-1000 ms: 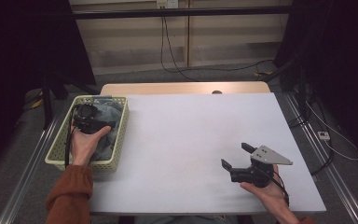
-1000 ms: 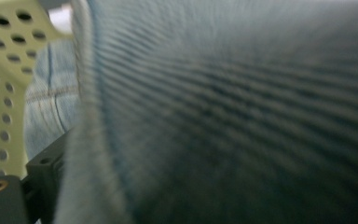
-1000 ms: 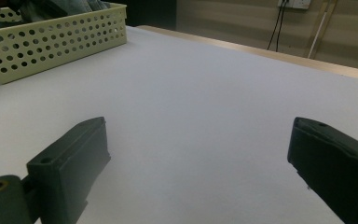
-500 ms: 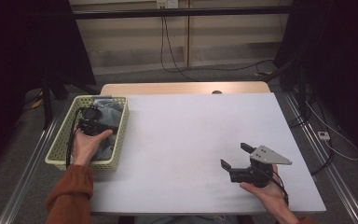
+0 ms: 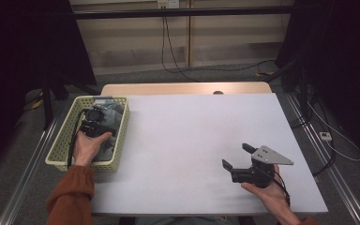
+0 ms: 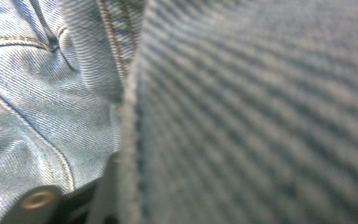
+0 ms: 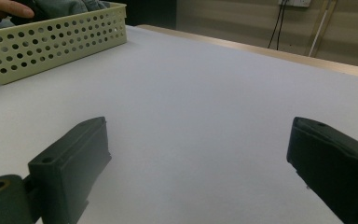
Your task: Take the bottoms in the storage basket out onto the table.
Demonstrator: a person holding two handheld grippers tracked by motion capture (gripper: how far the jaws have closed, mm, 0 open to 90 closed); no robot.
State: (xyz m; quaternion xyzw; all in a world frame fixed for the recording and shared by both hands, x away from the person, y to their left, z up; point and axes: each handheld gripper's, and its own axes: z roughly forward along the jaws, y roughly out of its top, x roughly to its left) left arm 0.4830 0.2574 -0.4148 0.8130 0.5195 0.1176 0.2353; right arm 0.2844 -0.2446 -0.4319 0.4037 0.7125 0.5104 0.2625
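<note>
Denim [image 6: 261,116] crowds your left gripper view so closely that the weave on the right blurs into stripes, and a fold with a stitched seam runs down the middle. That cloth hides the fingertips; one grey jaw edge and a rivet-like pin peek out at the bottom left. Your left gripper's jaws have just been closing, with the fold of the jeans between them, and they look pinched on that fold, though the pads themselves can't be seen.

From the high view, your left gripper [image 5: 93,123] sits down inside the pale green basket [image 5: 59,149] at the table's left edge, your left hand [image 5: 88,146] behind it. The jeans there [image 5: 115,117] show as a dim grey-blue heap, mostly covered by the hand and gripper.

Your right gripper [image 5: 235,156] rests low over the white table [image 5: 187,136], near its right front corner, well apart from the basket. Its jaws stand wide with bare tabletop between them. In the right gripper view [image 7: 200,154] both jaws are cut off at the bottom edge, and the basket [image 7: 46,42] shows far off at top left.
</note>
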